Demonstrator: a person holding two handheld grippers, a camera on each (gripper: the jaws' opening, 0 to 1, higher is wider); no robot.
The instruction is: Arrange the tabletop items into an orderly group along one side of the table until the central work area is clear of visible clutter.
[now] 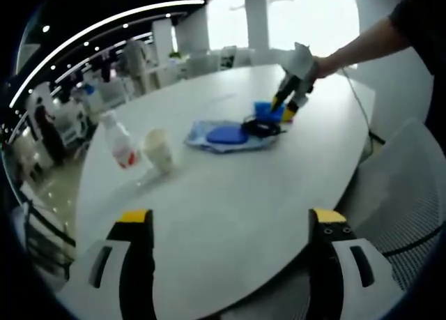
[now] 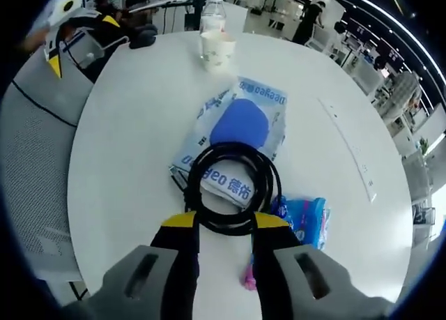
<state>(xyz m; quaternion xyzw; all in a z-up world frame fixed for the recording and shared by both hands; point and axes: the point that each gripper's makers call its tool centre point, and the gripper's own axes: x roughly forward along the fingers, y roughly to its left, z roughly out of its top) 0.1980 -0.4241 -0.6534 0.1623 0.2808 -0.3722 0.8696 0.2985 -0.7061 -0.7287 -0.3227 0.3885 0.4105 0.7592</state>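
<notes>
**Right gripper at the cable coil, left gripper idle**

Right gripper sits at the near edge of the black cable coil — jaws only narrowly apart, tips touching or just over the loop; can't tell if anything is pinched. Coil lies mid-table on a blue-and-white wipes pack, partly over a blue oval lid. Small blue packet just beside the coil, pink item by the jaw. Paper cup and clear bottle stand together at the far side.

Left gripper hovers wide open over bare table, holding nothing.

Handling guess: coil is light, floppy, springy — pinch across bundled strands, not one loop, or it unwinds. Pack is soft and may drag along.
</notes>
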